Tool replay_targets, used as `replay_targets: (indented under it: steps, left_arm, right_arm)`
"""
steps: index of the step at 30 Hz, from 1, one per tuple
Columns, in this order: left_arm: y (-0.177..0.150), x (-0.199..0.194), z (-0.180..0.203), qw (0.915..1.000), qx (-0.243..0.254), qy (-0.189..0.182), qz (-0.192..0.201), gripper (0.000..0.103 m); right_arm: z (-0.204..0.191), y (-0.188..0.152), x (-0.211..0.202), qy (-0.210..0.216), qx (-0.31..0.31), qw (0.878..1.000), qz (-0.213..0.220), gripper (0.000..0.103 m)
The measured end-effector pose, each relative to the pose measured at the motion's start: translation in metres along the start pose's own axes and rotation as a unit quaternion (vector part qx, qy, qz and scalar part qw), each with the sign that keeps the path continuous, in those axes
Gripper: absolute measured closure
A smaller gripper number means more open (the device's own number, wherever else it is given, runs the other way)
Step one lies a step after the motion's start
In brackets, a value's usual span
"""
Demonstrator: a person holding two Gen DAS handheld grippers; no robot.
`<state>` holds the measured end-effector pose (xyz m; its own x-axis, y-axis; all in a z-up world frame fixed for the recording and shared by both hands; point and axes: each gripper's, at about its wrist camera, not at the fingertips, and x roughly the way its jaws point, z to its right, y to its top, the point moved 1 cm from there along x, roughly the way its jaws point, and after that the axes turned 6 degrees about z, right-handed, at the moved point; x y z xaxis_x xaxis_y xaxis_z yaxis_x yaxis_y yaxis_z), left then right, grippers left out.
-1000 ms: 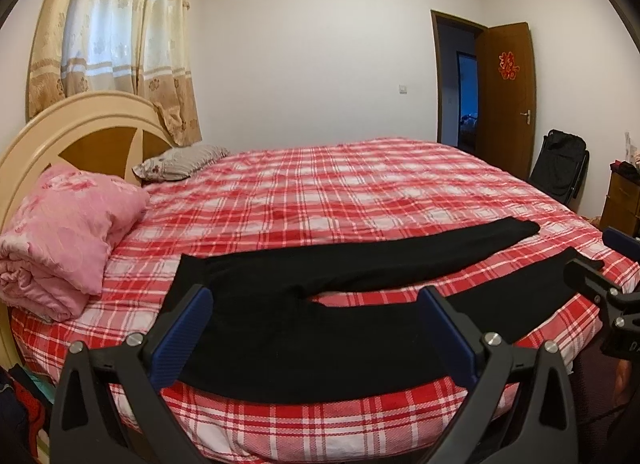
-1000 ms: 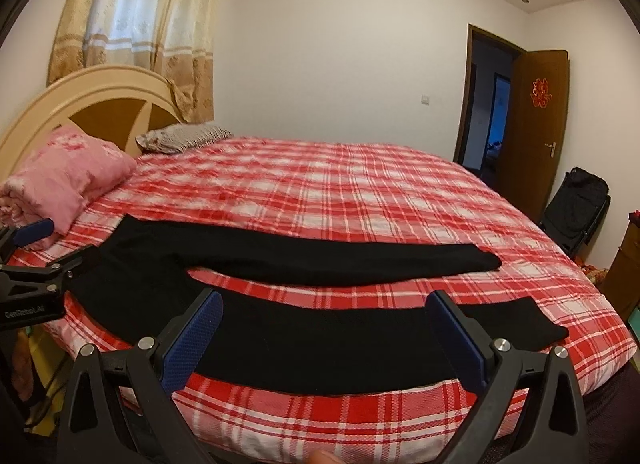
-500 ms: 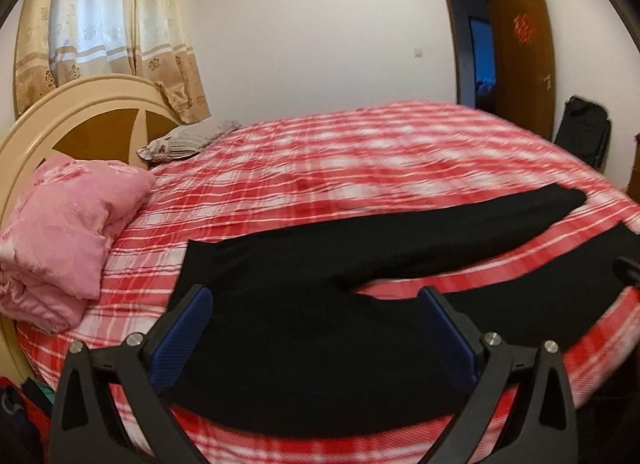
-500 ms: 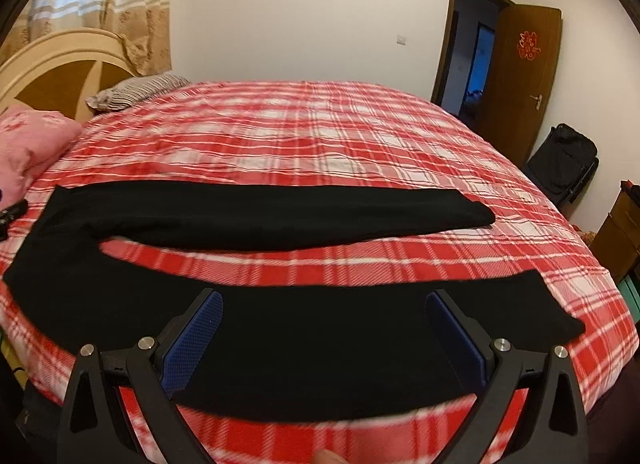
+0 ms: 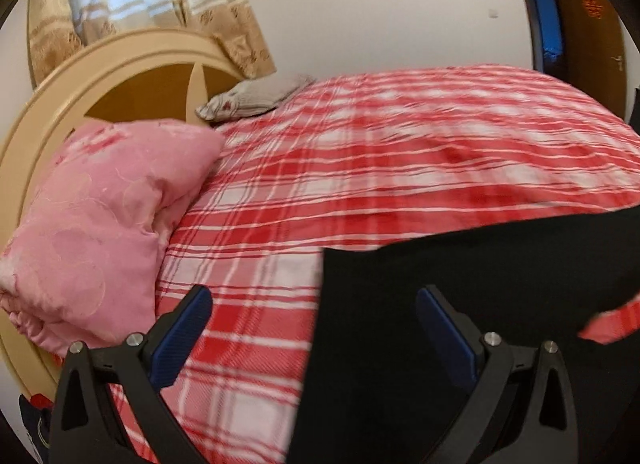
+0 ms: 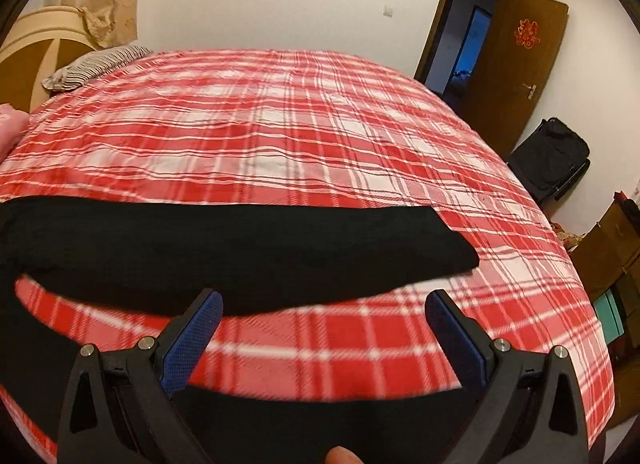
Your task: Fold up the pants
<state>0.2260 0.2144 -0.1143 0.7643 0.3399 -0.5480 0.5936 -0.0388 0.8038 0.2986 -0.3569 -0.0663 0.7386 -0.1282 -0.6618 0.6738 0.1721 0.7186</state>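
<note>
The black pants (image 5: 460,284) lie flat on the bed (image 5: 400,152). The left hand-held gripper (image 5: 316,328) hangs wide open and empty over their waist edge. The right hand-held gripper (image 6: 324,328) gapes equally wide, empty, one leg (image 6: 240,252) just ahead of its fingertips, the other beneath it.

Bed (image 6: 320,136) with red-and-white plaid cover. Black pants (image 6: 248,248) lie flat along the near edge, 2 legs spread apart, waist toward the left. Pink folded quilt (image 5: 92,216) at far left by the headboard. Striped pillow (image 6: 96,64) at the far-left corner.
</note>
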Motion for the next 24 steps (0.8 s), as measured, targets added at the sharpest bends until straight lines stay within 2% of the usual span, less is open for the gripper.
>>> replay_targets:
  steps: [3,5,7,9,10,12,14,16,17,19,24]
  left_arm:
    - [0.003,0.026,-0.007,0.9996,-0.006,-0.021,-0.018,0.008]
    - [0.003,0.045,-0.004,0.9979,-0.008,-0.051,-0.040,0.011]
    - [0.004,0.065,0.000,0.9962,-0.013,-0.066,-0.056,0.025]
    - [0.004,0.084,0.004,0.9939,-0.019,-0.077,-0.076,0.030]
    - [0.004,0.090,0.003,0.9927,-0.022,-0.086,-0.082,0.038]
    - [0.003,0.098,0.005,0.9896,-0.026,-0.104,-0.096,0.045]
    - [0.001,0.105,0.006,0.9876,-0.026,-0.115,-0.104,0.055]
    - [0.000,0.110,0.008,0.9867,-0.024,-0.119,-0.108,0.059]
    - [0.000,0.110,0.006,0.9862,-0.026,-0.124,-0.107,0.060]
    - [0.001,0.112,0.005,0.9843,-0.026,-0.137,-0.108,0.071]
    - [0.003,0.113,0.006,0.9835,-0.027,-0.141,-0.111,0.074]
  right_arm:
    - [0.022,0.010,0.020,0.012,0.033,0.999,-0.021,0.001]
    - [0.041,0.017,0.035,0.011,0.059,0.998,-0.035,0.001]
    - [0.059,0.021,0.042,0.003,0.076,0.996,-0.042,0.002]
    - [0.083,0.027,0.051,-0.015,0.089,0.995,-0.049,0.006]
    - [0.093,0.029,0.056,-0.021,0.097,0.994,-0.053,0.011]
    - [0.120,0.034,0.071,-0.031,0.122,0.990,-0.067,0.019]
    - [0.142,0.039,0.089,-0.027,0.154,0.985,-0.079,0.021]
    - [0.154,0.042,0.105,-0.018,0.176,0.980,-0.087,0.021]
    - [0.160,0.044,0.117,-0.016,0.182,0.979,-0.092,0.021]
    - [0.165,0.048,0.131,-0.017,0.178,0.980,-0.092,0.021]
    - [0.166,0.051,0.170,0.011,0.178,0.978,-0.110,0.021]
